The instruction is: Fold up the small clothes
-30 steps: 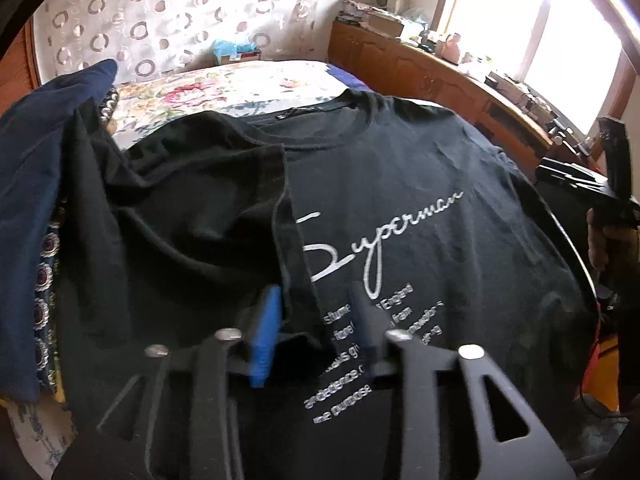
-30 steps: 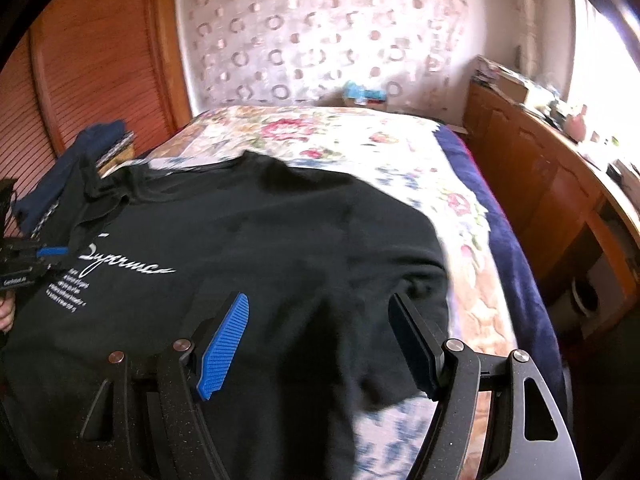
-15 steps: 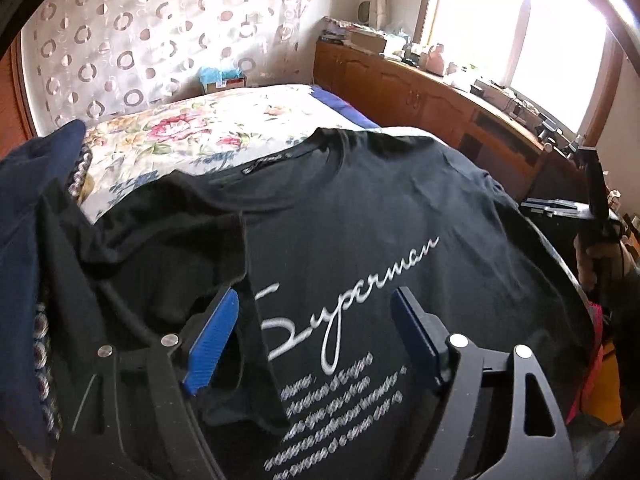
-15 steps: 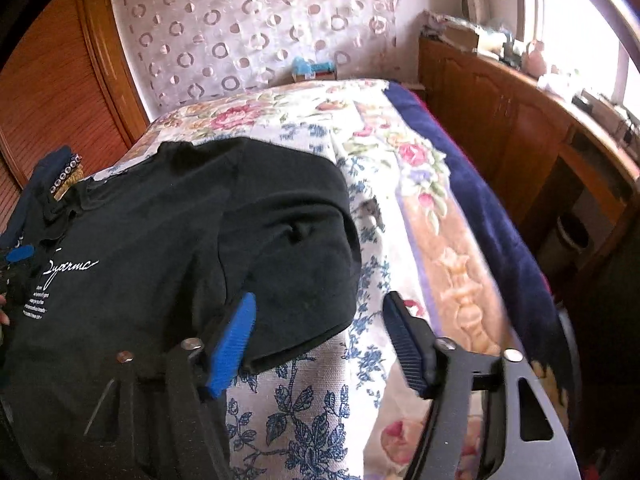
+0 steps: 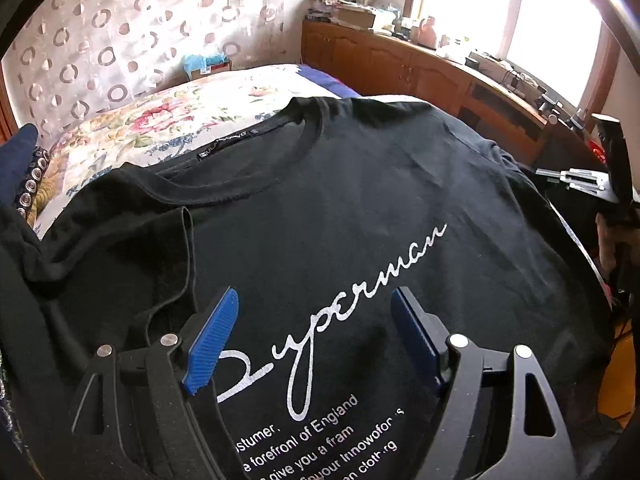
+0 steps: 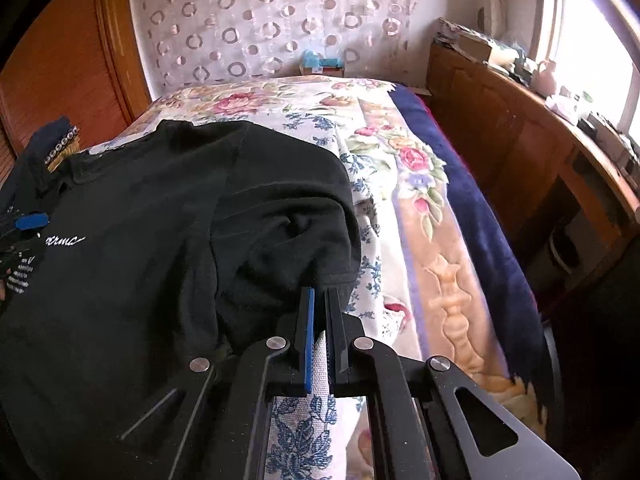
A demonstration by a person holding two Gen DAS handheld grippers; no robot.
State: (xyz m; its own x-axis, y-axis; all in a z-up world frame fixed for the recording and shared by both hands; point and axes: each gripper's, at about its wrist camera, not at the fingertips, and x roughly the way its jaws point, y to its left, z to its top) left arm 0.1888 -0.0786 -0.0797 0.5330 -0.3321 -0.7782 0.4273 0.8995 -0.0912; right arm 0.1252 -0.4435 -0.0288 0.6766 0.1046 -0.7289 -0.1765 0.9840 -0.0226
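The black T-shirt lies flat, print up. Its collar points to 11 o'clock. One sleeve is folded inward.

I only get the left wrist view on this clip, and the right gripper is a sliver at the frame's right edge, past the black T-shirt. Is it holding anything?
Observer: Yes. In the right wrist view the right gripper has just closed, and its tips pinch the hem of the T-shirt sleeve.
Operator: Is that sleeve folded over the body yet?
Observer: No. It lies rumpled out at the shirt's side, on the floral bedspread.
Operator: Is it a deep grip?
Observer: No. Behind the tips, only bedspread shows between the fingers.
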